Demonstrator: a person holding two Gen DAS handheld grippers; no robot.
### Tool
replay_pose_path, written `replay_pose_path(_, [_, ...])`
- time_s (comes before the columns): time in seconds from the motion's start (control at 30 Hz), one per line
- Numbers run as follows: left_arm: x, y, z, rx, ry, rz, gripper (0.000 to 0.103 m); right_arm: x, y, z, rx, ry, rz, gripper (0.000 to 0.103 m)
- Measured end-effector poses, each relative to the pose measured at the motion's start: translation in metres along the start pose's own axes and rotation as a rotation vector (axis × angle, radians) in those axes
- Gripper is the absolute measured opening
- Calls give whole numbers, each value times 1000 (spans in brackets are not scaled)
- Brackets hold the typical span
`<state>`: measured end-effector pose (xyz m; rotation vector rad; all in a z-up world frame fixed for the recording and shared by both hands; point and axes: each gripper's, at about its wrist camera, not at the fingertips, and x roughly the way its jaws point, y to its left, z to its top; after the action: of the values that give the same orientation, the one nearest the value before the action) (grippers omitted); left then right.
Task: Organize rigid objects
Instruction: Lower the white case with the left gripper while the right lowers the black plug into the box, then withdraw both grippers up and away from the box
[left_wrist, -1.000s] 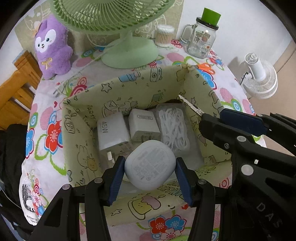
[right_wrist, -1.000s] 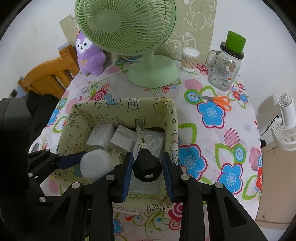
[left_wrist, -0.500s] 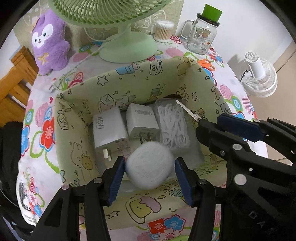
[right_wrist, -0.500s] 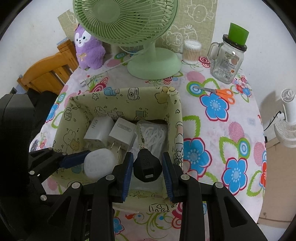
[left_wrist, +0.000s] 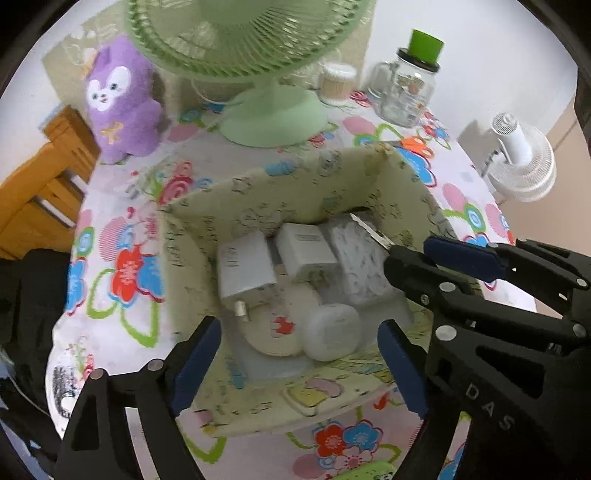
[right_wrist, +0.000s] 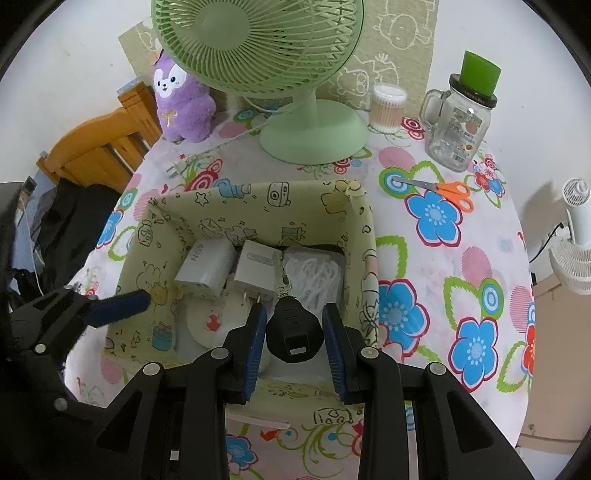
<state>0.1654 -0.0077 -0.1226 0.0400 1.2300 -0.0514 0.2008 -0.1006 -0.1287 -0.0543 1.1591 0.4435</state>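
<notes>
Inside box, two chargers, one white case; left gripper fingers wide, right gripper fingers gripping key

Raised letters "DAS" stand on the black arm of the right gripper, at the lower right of the left wrist view. In the right wrist view, the black key fob at lower centre shows letters that look like "SH". The white charger left of centre carries a faint marking, seemingly "45W".

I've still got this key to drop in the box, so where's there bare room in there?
Box back row is packed: two chargers and a cable bag. Front holds a round disc and white case. Bare floor shows only at the front right corner, under the key held by right gripper.
</notes>
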Motion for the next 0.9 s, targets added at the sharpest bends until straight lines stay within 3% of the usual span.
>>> replay_pose_path(0.3, [-5,3,-3,25,12,42,97,10,11,2,2,43,36,34])
replay_pose_path(0.9, [2,-1,0,45,43,22,98,19,2,0,61,94,13,37])
